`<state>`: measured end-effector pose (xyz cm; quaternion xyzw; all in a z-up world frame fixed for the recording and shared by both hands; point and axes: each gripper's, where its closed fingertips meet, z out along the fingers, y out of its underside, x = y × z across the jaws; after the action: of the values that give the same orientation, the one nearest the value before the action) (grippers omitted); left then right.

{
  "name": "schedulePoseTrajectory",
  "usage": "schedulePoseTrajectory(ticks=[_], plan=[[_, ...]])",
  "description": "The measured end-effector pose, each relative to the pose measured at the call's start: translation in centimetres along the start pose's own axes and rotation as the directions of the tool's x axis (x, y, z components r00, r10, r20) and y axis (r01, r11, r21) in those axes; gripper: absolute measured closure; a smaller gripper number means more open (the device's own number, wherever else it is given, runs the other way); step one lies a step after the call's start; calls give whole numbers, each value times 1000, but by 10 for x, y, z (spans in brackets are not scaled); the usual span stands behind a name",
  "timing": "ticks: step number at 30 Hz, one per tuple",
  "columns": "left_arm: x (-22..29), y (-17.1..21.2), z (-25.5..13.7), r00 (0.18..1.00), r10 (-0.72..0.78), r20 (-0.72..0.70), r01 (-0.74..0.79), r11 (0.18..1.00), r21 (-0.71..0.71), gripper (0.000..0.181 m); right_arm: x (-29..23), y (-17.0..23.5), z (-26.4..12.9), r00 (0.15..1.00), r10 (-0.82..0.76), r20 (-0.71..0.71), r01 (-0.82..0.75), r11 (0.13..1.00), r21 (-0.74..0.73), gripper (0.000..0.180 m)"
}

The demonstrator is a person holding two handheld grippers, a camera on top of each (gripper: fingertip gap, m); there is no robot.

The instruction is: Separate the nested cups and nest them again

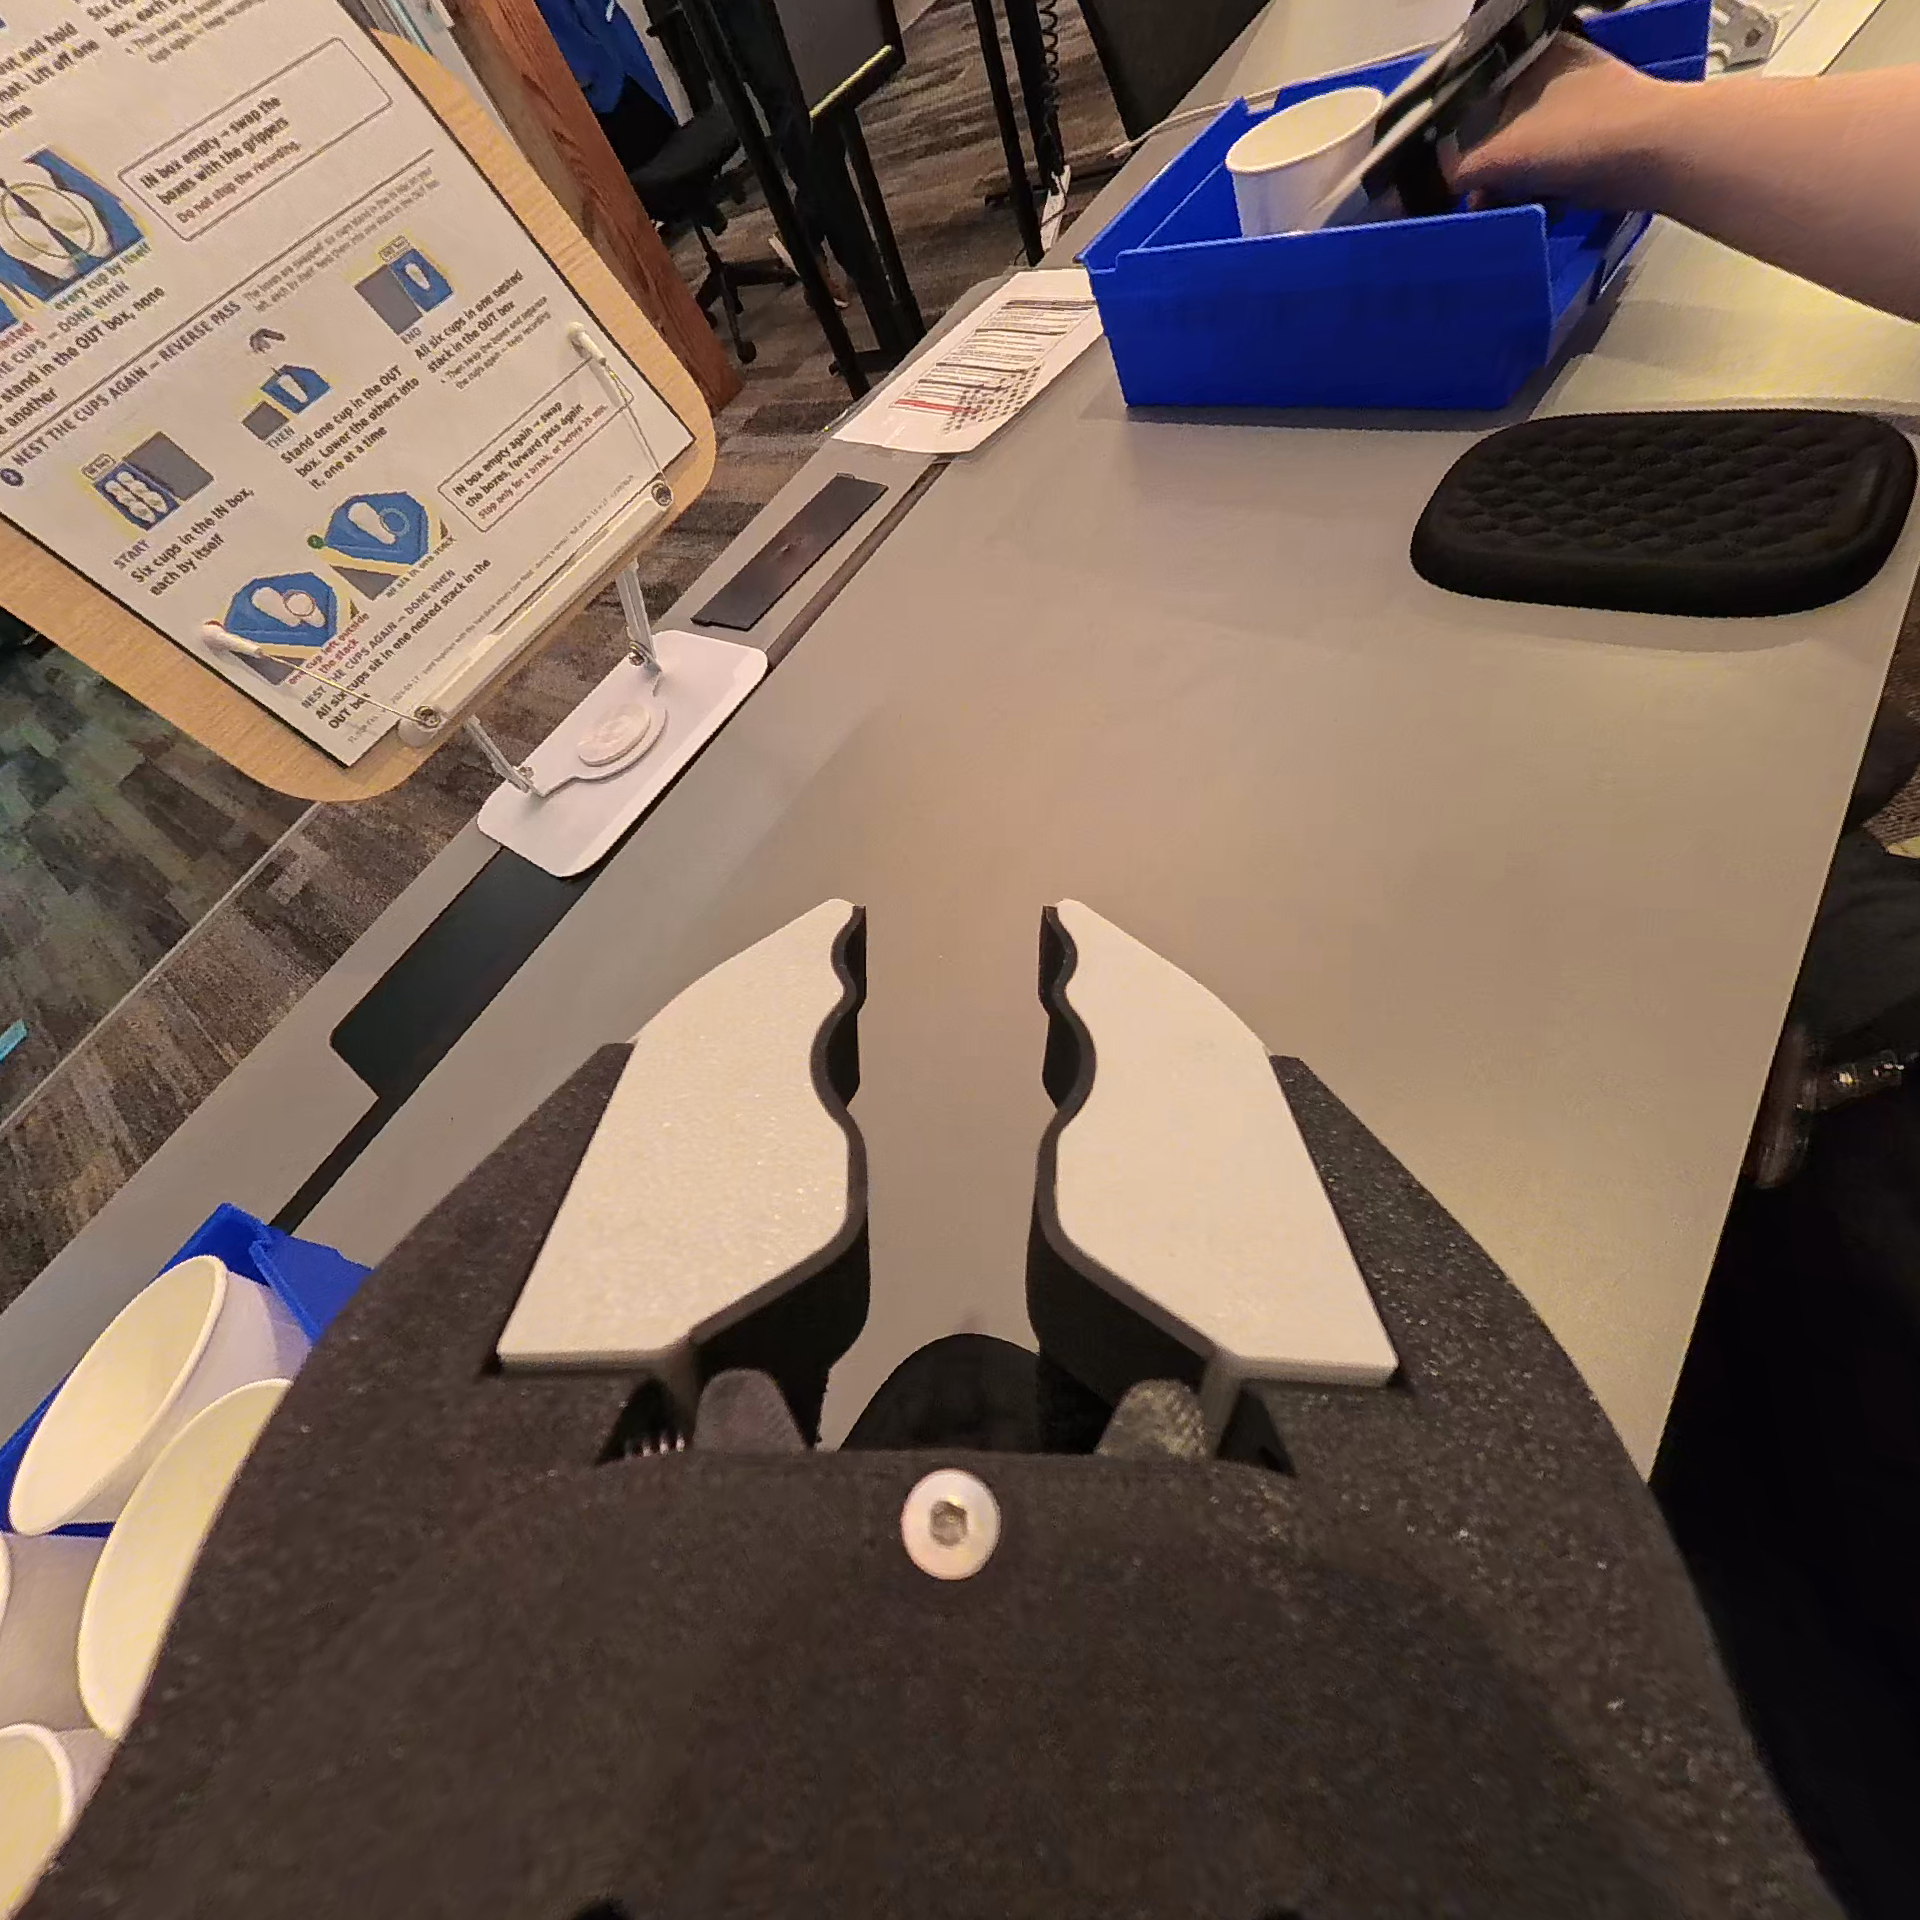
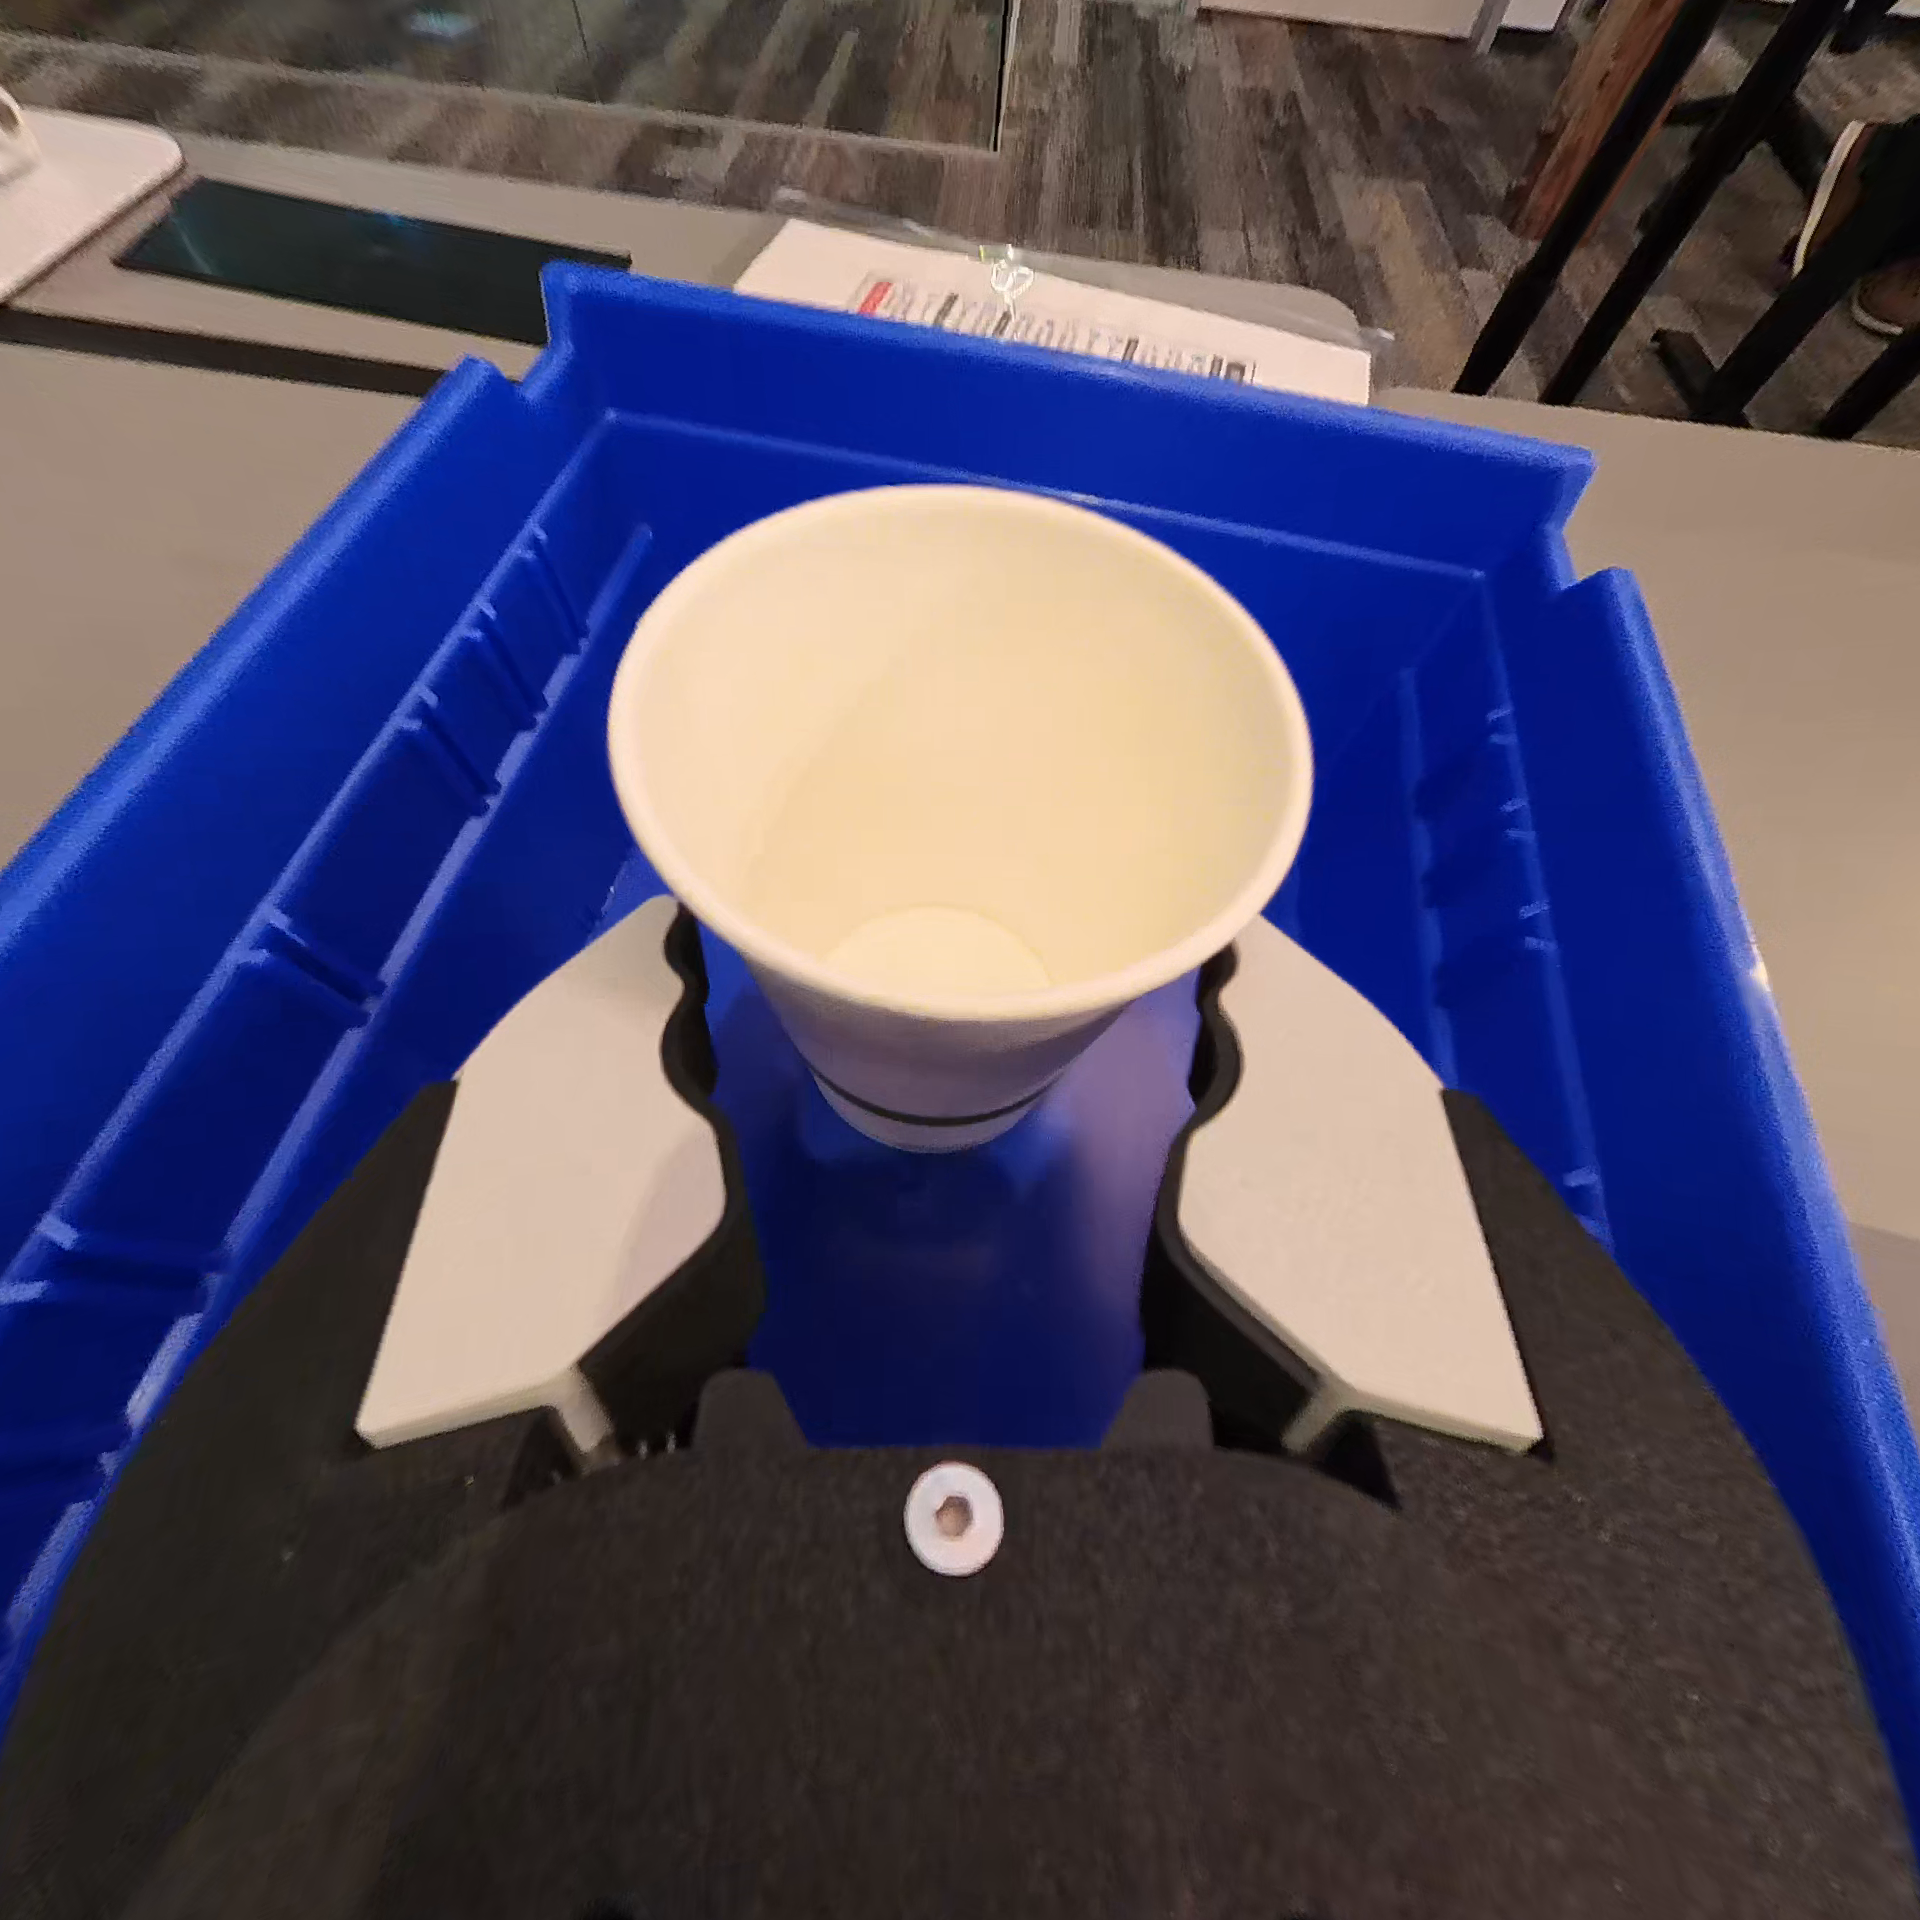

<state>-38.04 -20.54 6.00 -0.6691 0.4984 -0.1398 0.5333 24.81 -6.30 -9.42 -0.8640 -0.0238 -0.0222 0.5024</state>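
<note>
A white paper cup point(image 2: 956, 748) stands upright in a blue bin point(image 2: 343, 790). My right gripper point(image 2: 951, 966) is open, its fingers on either side of the cup's lower body with a small gap on each side. The same cup point(image 1: 1304, 156) and bin point(image 1: 1340, 301) show far off in the left wrist view, with the right gripper point(image 1: 1455, 114) and a hand over them. My left gripper point(image 1: 954, 925) is open and empty above the grey table point(image 1: 1195, 748). Several white cups point(image 1: 125, 1392) lie in a second blue bin point(image 1: 301, 1262) at the lower left.
An instruction board on a white stand point(image 1: 312, 395) rises at the table's left edge. A black padded rest point(image 1: 1662, 509) lies on the right. A printed sheet point(image 1: 977, 364) lies beside the far bin. A black slot point(image 1: 790, 551) runs along the table edge.
</note>
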Motion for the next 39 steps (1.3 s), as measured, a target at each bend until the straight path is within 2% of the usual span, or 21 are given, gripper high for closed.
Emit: schedulePoseTrajectory(ticks=[8, 15, 19, 22, 25, 28, 30, 33, 36, 39], plan=[[-7, 10, -6, 1000, -18, 23, 18, 1000, -23, 147, -5, -4, -9, 998, -52, -42, 50, 998, -40, 76], [-39, 38, -36, 990, -30, 137, 43, 995, -95, 145, 7, -11, -45, 979, -131, -158, 116, 988, -99, 68], [-72, 62, -68, 967, -13, 253, 57, 984, -168, 145, 11, -37, -78, 957, -180, -226, 172, 984, -55, 68], [-101, 84, -92, 943, 19, 331, 73, 962, -263, 145, -5, -78, -103, 960, -177, -218, 192, 980, 49, 69], [-123, 104, -104, 941, 40, 337, 83, 936, -343, 145, -50, -132, -125, 973, -199, -117, 220, 953, 208, 71], [-142, 128, -102, 951, 25, 308, 112, 902, -416, 144, -129, -180, -146, 956, -265, 127, 200, 902, 382, 75], [-150, 144, -97, 964, 5, 265, 120, 882, -456, 144, -187, -200, -160, 894, -333, 299, 172, 872, 458, 77], [-155, 167, -89, 978, -12, 206, 120, 847, -518, 145, -263, -213, -176, 756, -446, 478, 161, 836, 525, 77], [-160, 197, -98, 974, -15, 226, 165, 730, -663, 143, -310, -216, -179, 657, -521, 546, 196, 816, 543, 78], [-157, 211, -108, 965, -22, 263, 211, 660, -721, 142, -327, -219, -167, 646, -555, 524, 253, 803, 539, 78]])
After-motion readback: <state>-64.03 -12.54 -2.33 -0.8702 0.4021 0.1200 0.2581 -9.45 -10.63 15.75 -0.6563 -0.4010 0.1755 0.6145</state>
